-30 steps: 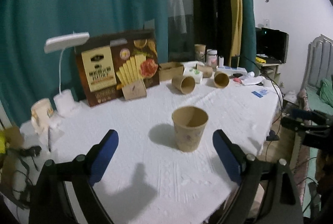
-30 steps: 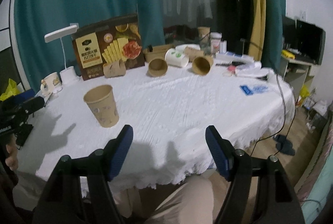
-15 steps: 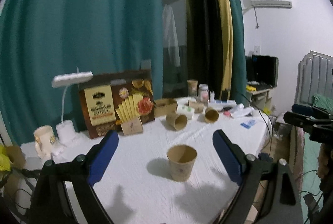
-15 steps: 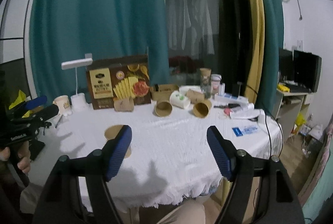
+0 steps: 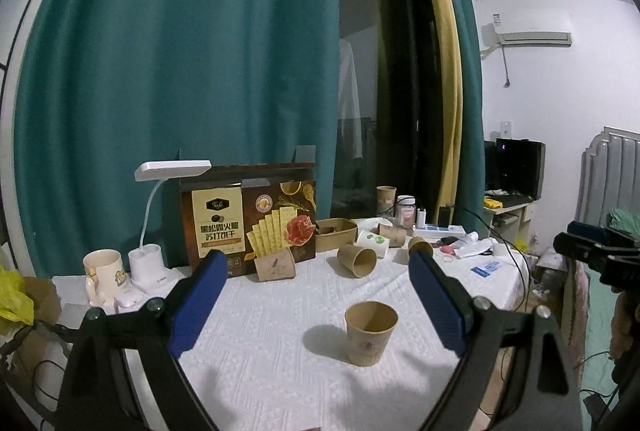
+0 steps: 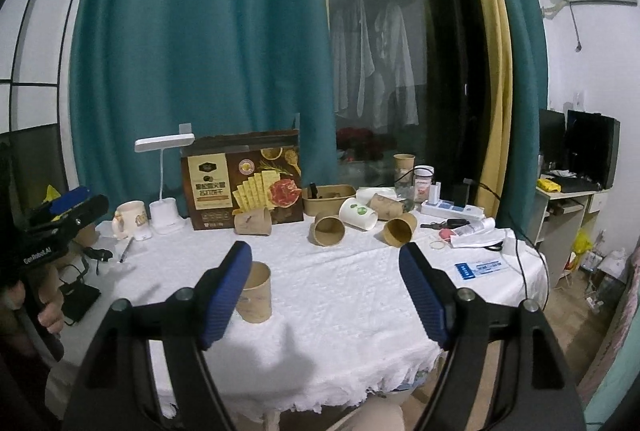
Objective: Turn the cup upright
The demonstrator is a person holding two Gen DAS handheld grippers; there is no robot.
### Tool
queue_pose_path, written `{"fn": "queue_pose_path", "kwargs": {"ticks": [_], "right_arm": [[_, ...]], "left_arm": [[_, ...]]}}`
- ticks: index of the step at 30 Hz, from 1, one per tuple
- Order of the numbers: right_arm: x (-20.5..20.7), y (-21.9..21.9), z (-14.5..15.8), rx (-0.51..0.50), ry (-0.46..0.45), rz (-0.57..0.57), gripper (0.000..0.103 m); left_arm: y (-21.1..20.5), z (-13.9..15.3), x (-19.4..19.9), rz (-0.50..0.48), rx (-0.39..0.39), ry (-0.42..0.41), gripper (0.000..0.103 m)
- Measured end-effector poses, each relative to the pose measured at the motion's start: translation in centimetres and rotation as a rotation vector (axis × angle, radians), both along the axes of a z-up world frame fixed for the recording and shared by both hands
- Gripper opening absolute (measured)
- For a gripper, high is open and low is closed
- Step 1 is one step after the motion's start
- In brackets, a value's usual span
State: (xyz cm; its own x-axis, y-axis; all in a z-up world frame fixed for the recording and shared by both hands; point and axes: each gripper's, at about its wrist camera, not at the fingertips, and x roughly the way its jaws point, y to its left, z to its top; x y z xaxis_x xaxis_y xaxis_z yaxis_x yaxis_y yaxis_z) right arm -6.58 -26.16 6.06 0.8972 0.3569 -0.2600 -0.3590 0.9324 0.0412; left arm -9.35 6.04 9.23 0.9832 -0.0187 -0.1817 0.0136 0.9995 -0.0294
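**Q:** Where did the cup stand, and how were your claws set?

**A:** The paper cup (image 5: 371, 333) stood upright on the white-clothed bench (image 5: 260, 351), mouth up, near the front edge. My left claw (image 5: 316, 305) was spread wide and empty, well apart from the cup; my right claw (image 6: 325, 295) was likewise wide and empty.

**Q:** What could have gone wrong?

**A:** I judged the cup light and easily toppled: a stray finger sweeping in low, or a tug on the cloth, could have knocked it over. Reaching farther risked the tipped cups (image 6: 327, 229) behind.

**Q:** What did one view add?

**A:** The left view showed the cup's open rim whole; in the right view my left finger (image 6: 228, 293) half hid the cup (image 6: 256, 297), yet that view alone showed the frayed cloth edge (image 6: 320, 397) and the pen (image 6: 126, 250).
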Motion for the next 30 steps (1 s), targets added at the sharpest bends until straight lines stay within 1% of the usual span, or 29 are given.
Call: {"fn": "queue_pose_path", "kwargs": {"ticks": [8, 13, 20, 30], "right_arm": [[1.1, 1.5, -0.9, -0.013, 0.024, 0.022, 0.074], [1.6, 1.8, -1.3, -0.017, 0.038, 0.022, 0.074], [1.7, 1.8, -1.3, -0.022, 0.032, 0.022, 0.074], [1.7, 1.9, -1.3, -0.026, 0.031, 0.02, 0.074]], "left_arm": [[0.4, -0.9, 0.3, 0.004, -0.008, 0.025, 0.092], [0.6, -1.1, 0.5, 0.005, -0.008, 0.031, 0.092], [0.3, -1.5, 0.7, -0.002, 0.008, 0.036, 0.092], [0.2, -1.6, 0.6, -0.003, 0.009, 0.035, 0.092]]}}
